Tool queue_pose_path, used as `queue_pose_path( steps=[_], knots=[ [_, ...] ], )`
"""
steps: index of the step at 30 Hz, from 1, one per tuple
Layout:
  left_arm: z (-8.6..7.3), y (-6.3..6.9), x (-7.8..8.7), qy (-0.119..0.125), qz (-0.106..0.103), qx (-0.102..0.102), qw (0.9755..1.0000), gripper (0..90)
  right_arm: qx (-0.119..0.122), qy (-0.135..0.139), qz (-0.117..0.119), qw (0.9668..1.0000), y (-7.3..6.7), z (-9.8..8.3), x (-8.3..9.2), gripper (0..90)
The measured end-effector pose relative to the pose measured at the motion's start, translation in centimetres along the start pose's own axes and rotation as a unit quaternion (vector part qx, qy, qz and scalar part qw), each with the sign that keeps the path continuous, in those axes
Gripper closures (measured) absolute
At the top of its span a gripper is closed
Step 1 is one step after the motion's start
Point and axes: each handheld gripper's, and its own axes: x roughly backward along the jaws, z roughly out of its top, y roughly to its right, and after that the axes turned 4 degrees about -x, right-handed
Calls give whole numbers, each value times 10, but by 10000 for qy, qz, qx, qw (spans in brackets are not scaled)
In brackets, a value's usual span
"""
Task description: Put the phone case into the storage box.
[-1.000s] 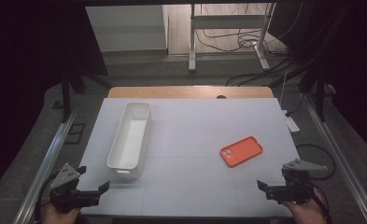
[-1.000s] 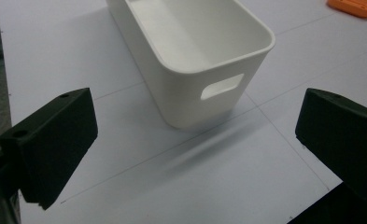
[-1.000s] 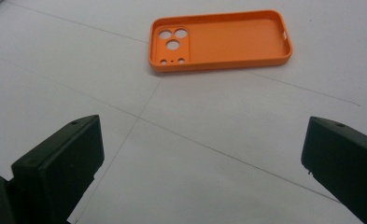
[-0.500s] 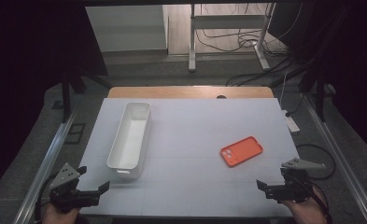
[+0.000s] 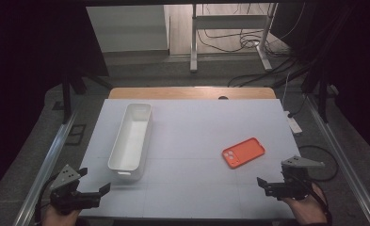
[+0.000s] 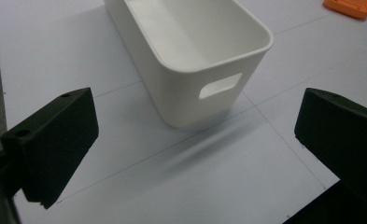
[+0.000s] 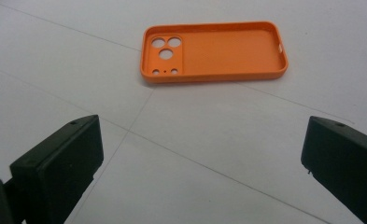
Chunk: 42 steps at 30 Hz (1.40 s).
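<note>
A long white bin (image 5: 131, 139) lies empty on the left half of the white table (image 5: 197, 127); its near end with a handle slot (image 6: 220, 85) faces my left gripper. An orange phone case (image 5: 243, 152) lies inner side up at the right, with its camera holes (image 7: 166, 48) toward the left in the right gripper view. My left gripper (image 5: 94, 180) hovers open at the near left corner, a short way from the bin (image 6: 190, 42). At the near right, my right gripper (image 5: 273, 178) is open and points at the case (image 7: 214, 50). Both grippers (image 6: 197, 135) (image 7: 202, 158) hold nothing.
The table's wooden far edge (image 5: 192, 92) meets a metal stand (image 5: 229, 28) and loose cables (image 5: 248, 44) on the floor behind. Metal rails (image 5: 55, 146) run along both sides. A white power strip (image 5: 294, 125) lies off the right edge.
</note>
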Motion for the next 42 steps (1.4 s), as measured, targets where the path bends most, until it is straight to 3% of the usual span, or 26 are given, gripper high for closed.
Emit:
queue_pose_path(
  steps=[10,42],
  knots=[
    [0,0,0,-10,-33,-41,10000,7,47,66,-39,10000,1,8,-6,0],
    [0,-1,-1,-28,-79,-37,10000,13,-29,-127,-150,9998,19,37,-40,0]
  ],
)
